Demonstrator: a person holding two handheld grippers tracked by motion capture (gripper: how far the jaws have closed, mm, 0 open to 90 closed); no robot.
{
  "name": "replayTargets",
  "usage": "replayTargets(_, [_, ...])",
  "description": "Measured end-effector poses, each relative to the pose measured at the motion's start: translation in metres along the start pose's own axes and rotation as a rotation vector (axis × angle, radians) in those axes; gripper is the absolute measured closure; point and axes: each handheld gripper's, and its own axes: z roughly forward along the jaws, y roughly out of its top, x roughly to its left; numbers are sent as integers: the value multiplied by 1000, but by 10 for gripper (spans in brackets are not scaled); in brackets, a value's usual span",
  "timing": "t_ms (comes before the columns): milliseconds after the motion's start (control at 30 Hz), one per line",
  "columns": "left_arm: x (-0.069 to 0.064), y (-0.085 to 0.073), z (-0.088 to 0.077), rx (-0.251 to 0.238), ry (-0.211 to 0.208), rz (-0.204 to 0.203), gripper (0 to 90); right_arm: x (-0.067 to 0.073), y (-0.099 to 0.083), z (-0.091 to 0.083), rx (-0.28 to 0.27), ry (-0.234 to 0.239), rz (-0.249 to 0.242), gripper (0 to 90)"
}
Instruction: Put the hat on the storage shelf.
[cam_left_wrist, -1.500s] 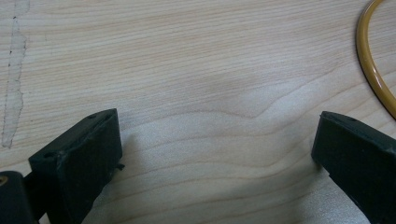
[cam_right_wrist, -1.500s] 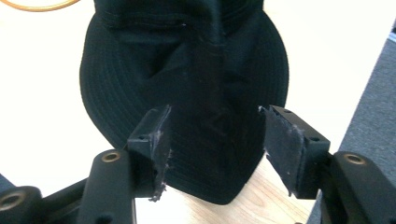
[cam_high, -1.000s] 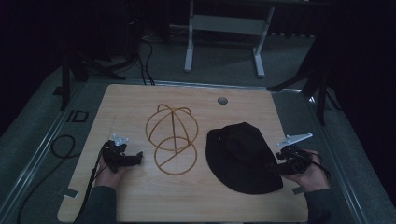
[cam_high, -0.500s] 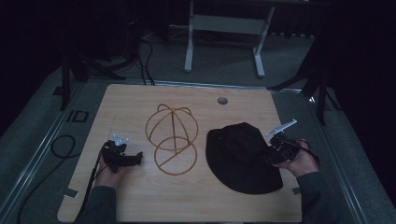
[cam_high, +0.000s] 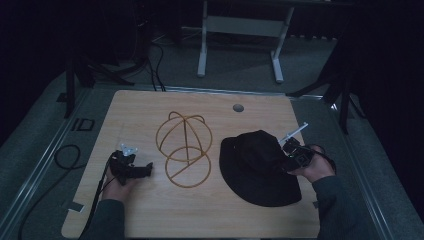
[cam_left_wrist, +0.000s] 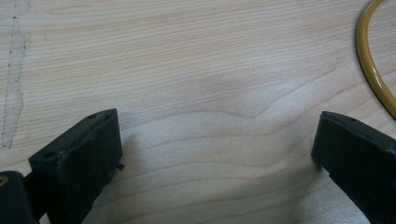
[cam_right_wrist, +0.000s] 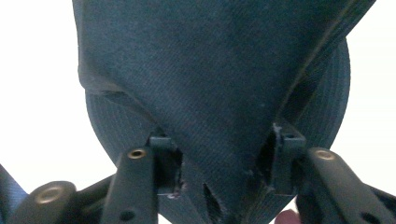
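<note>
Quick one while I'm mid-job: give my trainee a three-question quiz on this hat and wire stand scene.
1. True or false: the black hat already sits on the wire hat stand.
2. Which gripper has the hat's fabric between its jaws? A) left gripper B) right gripper C) both
3. In a few words: what lies between the left gripper's jaws in the left gripper view?

Key
1. False. The hat lies on the table beside the stand.
2. B. The right gripper's jaws have just been closing, with a fold of the crown between them.
3. Bare wooden tabletop; the jaws stand wide open, and the stand's yellow ring shows off to one side.
</note>
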Motion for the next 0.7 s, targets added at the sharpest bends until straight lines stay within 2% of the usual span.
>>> replayTargets(433, [0, 0, 0, 0, 0, 0, 20, 1, 6, 1, 40, 8, -25, 800])
replayTargets(700, [0, 0, 0, -2, 0, -2, 20, 4, 7, -2, 34, 7, -39, 828])
